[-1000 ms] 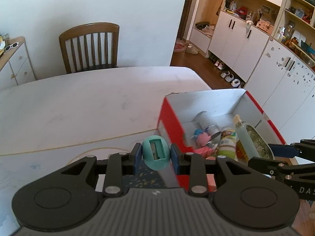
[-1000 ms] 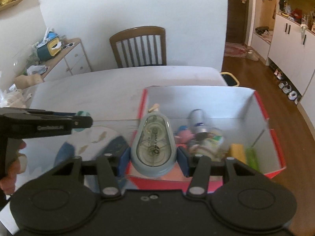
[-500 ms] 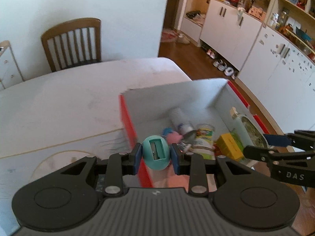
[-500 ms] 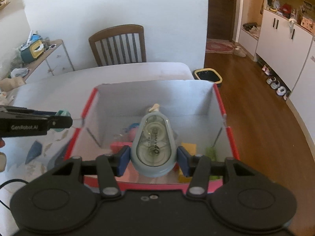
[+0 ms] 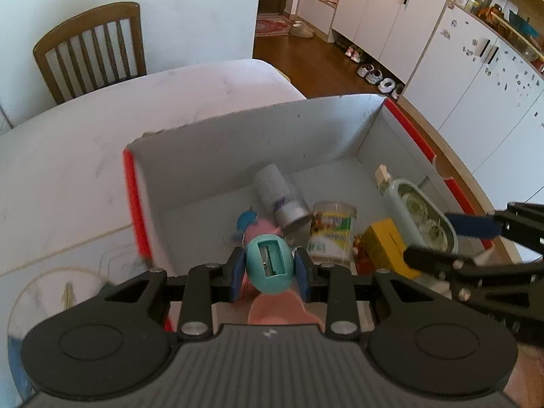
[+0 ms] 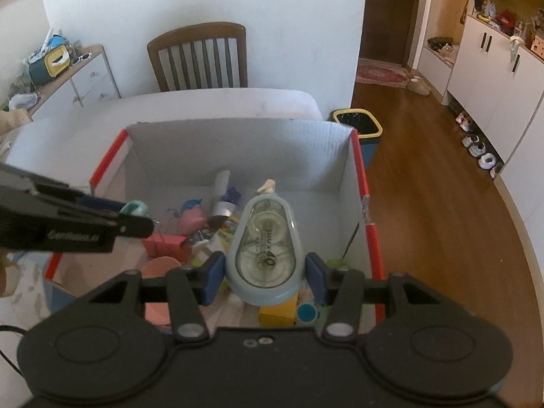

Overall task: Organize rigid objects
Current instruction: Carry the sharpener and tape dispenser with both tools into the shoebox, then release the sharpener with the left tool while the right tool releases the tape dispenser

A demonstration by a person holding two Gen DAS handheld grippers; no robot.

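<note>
My left gripper (image 5: 269,273) is shut on a teal egg-shaped pencil sharpener (image 5: 269,263) and hangs over the near left part of a white cardboard box with a red rim (image 5: 238,142). My right gripper (image 6: 265,277) is shut on a pale blue correction tape dispenser (image 6: 265,251), held over the box's right half (image 6: 238,139). In the right wrist view the left gripper (image 6: 132,216) enters from the left with the sharpener (image 6: 134,208). The left wrist view has the right gripper (image 5: 442,241) and the dispenser (image 5: 420,210) on its right side.
Inside the box lie a silver can (image 5: 280,193), a labelled jar (image 5: 331,234), a yellow block (image 5: 387,244), a pink toy (image 5: 261,227) and a pink cup (image 6: 159,267). The box stands on a white table (image 5: 68,156). A wooden chair (image 5: 91,47) stands behind, a yellow-rimmed bin (image 6: 357,129) on the floor.
Both grippers have moved over the box and sunk toward it, each still holding its object. The box now fills the middle of both views.
</note>
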